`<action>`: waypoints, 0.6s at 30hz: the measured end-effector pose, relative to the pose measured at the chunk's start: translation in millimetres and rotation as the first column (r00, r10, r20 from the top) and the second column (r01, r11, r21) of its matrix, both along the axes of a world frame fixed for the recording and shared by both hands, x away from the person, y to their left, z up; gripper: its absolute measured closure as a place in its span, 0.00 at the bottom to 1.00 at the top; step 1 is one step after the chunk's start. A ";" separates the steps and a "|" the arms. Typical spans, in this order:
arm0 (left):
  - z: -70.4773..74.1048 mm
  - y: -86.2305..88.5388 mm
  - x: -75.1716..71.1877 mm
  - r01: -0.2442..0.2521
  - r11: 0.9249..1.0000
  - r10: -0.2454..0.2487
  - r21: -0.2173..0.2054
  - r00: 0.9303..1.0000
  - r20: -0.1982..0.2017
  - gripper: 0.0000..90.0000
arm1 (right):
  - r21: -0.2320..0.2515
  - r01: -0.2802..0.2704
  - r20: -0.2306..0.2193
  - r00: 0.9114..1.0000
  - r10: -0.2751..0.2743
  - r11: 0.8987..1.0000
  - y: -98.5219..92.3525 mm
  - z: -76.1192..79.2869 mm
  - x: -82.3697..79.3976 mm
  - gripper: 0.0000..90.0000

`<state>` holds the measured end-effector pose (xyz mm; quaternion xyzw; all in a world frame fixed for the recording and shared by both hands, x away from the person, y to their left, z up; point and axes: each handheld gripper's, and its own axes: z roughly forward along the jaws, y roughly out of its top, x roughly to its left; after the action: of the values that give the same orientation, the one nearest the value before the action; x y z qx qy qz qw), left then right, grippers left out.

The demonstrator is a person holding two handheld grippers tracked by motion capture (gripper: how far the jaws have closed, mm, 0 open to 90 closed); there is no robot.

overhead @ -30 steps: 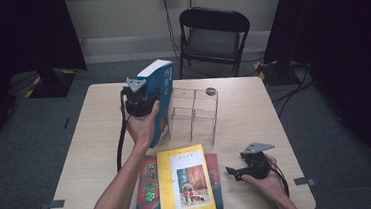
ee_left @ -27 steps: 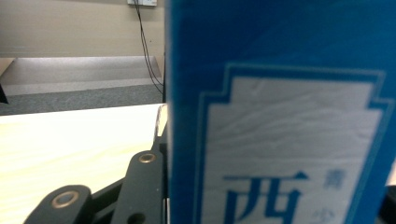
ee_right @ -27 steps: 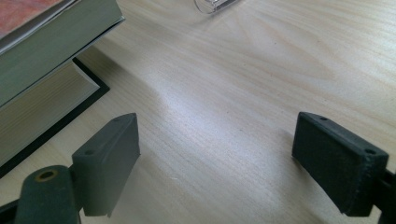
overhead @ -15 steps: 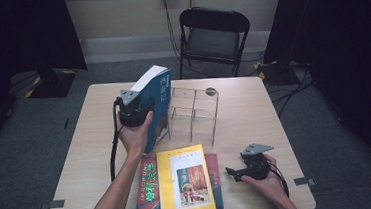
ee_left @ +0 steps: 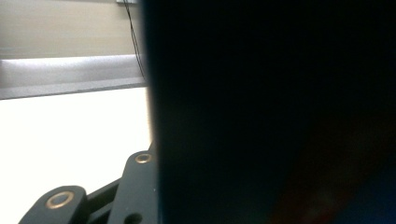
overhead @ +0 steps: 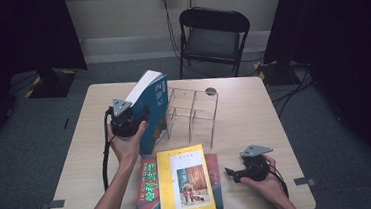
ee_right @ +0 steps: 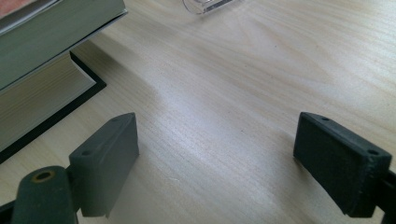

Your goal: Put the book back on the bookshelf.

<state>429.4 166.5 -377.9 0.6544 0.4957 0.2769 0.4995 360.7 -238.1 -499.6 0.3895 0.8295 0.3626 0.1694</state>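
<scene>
We see a pale wooden desk (overhead: pixel 255 124). On it stand a wire rack (overhead: pixel 194 109) near the middle and a stack of books (overhead: pixel 179 182) at the near edge, a yellow book (overhead: pixel 186 184) topmost.

Recording studio or lab: black curtains (overhead: pixel 22 32), floor cables (overhead: pixel 292 83), folding chair (overhead: pixel 213 37) (carpeted floor).

blue book (overhead: pixel 155 116) (white pages) | yellow book (overhead: pixel 185 183) | pale wood table (overhead: pixel 255 124)
</scene>
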 end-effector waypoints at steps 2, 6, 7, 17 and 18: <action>1.2 2.3 -2.1 -0.001 1.000 0.001 -0.001 1.000 -0.008 0.65 | 0.000 0.001 0.000 1.000 -0.001 1.000 0.1 0.0 0.0 0.15; 4.1 6.2 -5.6 0.026 0.999 -0.027 -0.027 0.999 -0.024 0.62 | 0.000 0.004 -0.002 1.000 -0.004 1.000 0.5 0.1 -0.1 0.15; 4.8 6.2 -6.9 0.025 0.999 -0.026 -0.031 0.999 -0.027 0.61 | 0.001 0.007 -0.004 1.000 -0.007 1.000 1.0 0.2 -0.1 0.15; 11.6 8.9 -12.2 0.047 0.999 -0.047 -0.020 0.999 -0.014 0.54 | 0.002 0.009 -0.002 1.000 -0.009 1.000 1.2 -0.1 -0.3 0.15; 12.4 9.0 -12.7 0.050 0.999 -0.050 -0.018 0.999 -0.014 0.54 | 0.002 0.009 -0.002 1.000 -0.009 1.000 1.2 0.0 -0.2 0.15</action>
<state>416.7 175.5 -365.5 0.6641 0.4853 0.2549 0.5084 360.5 -236.9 -499.7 0.3940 0.8274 0.3624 0.1698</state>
